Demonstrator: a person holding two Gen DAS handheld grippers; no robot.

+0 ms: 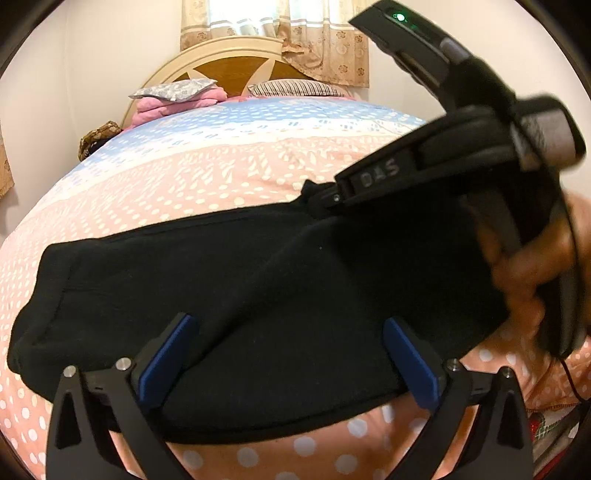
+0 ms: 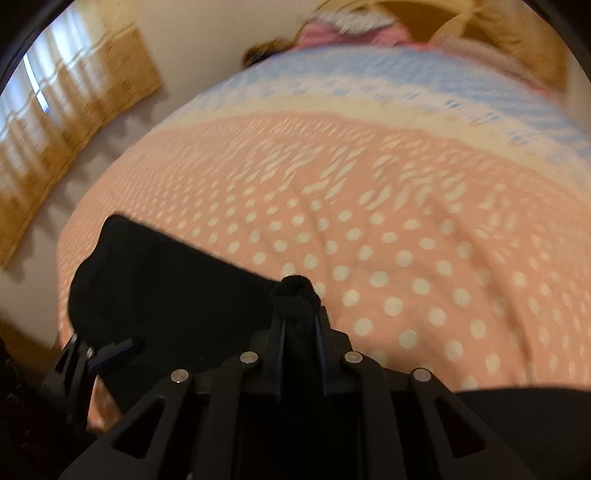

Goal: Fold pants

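The black pants (image 1: 229, 295) lie across the pink dotted bedspread (image 1: 207, 177), doubled into a long band. My left gripper (image 1: 288, 332) is open, its blue pads (image 1: 166, 358) spread wide just above the near part of the pants. My right gripper (image 2: 297, 317) is shut on a bunched edge of the pants (image 2: 295, 291) and holds it up off the bed; the rest of the cloth (image 2: 166, 295) trails to the left. The right gripper also shows in the left wrist view (image 1: 321, 195), pinching the far right edge of the pants.
The bedspread (image 2: 406, 240) turns blue toward the headboard (image 1: 236, 62). Folded pink cloth and pillows (image 1: 177, 98) lie at the head. A curtained window (image 1: 273, 33) is behind. A dark bag (image 1: 98, 138) sits at the bed's left edge. A wall runs along the left.
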